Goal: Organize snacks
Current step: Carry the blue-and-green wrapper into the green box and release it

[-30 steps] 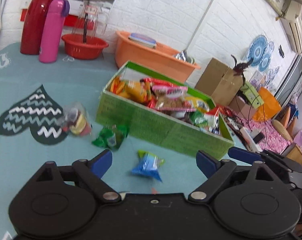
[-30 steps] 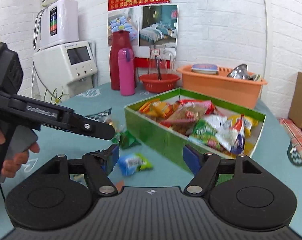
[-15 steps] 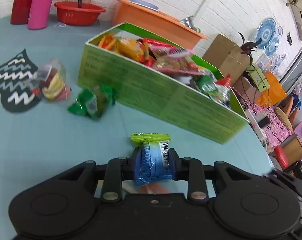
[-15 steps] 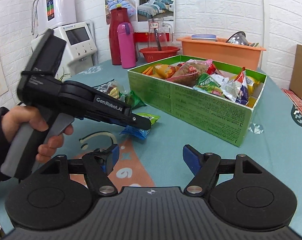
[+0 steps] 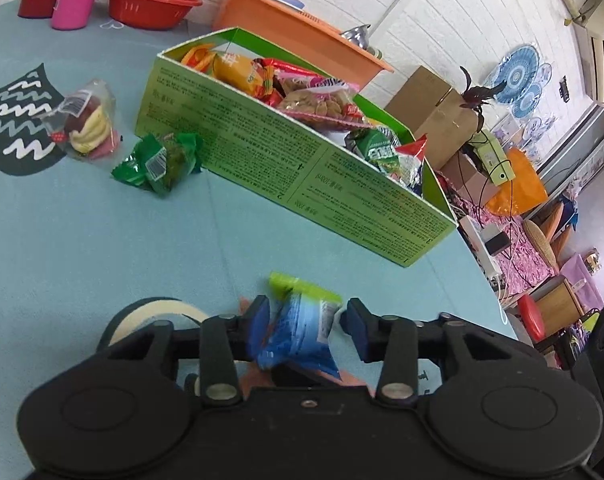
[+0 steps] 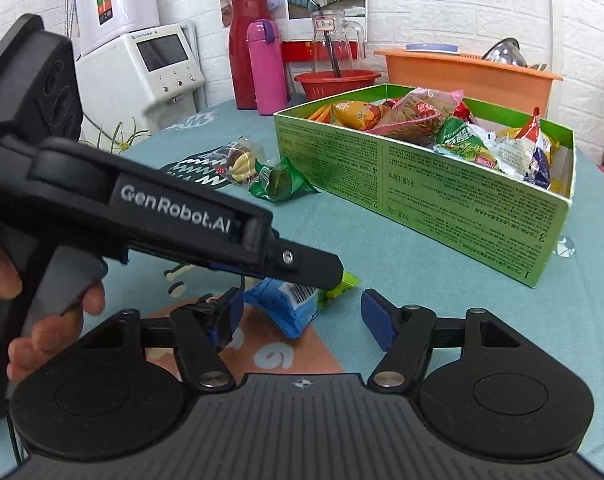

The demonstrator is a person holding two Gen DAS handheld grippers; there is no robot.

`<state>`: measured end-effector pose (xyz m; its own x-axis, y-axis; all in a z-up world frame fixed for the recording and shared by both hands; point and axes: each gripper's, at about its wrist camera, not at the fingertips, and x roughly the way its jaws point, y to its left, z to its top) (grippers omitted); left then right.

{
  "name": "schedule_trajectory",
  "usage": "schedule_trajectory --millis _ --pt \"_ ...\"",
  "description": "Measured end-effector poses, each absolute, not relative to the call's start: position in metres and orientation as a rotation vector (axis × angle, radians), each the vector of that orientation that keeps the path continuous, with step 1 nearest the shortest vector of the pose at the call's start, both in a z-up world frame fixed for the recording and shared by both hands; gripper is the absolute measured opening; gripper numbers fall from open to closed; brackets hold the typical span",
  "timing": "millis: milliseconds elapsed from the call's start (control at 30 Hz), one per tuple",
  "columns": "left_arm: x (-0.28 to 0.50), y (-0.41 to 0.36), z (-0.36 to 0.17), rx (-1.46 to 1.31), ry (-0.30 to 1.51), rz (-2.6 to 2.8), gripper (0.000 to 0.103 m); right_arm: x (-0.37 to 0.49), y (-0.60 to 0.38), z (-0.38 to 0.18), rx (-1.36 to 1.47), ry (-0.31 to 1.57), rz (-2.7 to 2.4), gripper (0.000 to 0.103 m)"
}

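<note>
A blue snack packet (image 5: 302, 332) with a lime-green end sits between the fingers of my left gripper (image 5: 306, 320). The jaws are opening: the left pad still touches the wrapper and the right pad stands just off it. In the right wrist view the same packet (image 6: 289, 308) lies low over the tablecloth under the left gripper (image 6: 322, 272). My right gripper (image 6: 302, 314) straddles it, wide and closing slightly, with neither pad pressing on it. The green box (image 5: 261, 152) full of snacks stands beyond. A green packet (image 5: 157, 162) and a clear pouch of sweets (image 5: 85, 124) lie by the box's left corner.
Red flask (image 6: 245, 52), pink flask (image 6: 265, 68), red basin (image 6: 338, 80) and orange basin (image 6: 466, 76) line the back of the table. A person's hand (image 6: 49, 320) holds the left gripper's handle. The table edge (image 5: 486, 280) curves past the box on the right.
The left gripper went from wide open to shut on the blue packet, and now its jaws have parted again. The right gripper sank and now straddles the same packet.
</note>
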<state>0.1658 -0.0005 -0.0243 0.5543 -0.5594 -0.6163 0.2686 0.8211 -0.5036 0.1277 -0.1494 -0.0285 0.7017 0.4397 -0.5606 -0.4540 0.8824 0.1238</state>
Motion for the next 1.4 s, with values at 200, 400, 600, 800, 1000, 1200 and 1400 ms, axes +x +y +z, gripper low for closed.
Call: schedule_trajectory --millis 200,400,600,800,1000,1200,1400 --pt "0.161 -0.004 -0.021 -0.368 0.821 -0.502 0.071 0.125 -0.147 -0.03 -0.063 0.605 0.495 0.057" --pt "0.16 -0.012 0.004 -0.349 0.744 -0.536 0.071 0.122 -0.158 -0.012 -0.051 0.535 0.48 0.055" --pt "0.171 -0.016 0.042 -0.328 0.633 -0.552 0.07 0.132 -0.165 0.019 -0.063 0.411 0.474 0.055" --pt "0.201 -0.007 0.063 -0.328 0.569 -0.525 0.07 0.163 -0.157 0.039 -0.082 0.322 0.483 0.055" --pt "0.242 0.007 0.059 -0.339 0.563 -0.495 0.07 0.202 -0.146 0.04 -0.062 0.297 0.5 0.055" --pt "0.271 0.016 0.043 -0.327 0.588 -0.479 0.078 0.225 -0.133 0.03 -0.064 0.31 0.503 0.058" --pt "0.27 0.03 0.027 -0.35 0.618 -0.469 0.103 0.228 -0.122 0.012 -0.186 0.317 0.443 0.094"
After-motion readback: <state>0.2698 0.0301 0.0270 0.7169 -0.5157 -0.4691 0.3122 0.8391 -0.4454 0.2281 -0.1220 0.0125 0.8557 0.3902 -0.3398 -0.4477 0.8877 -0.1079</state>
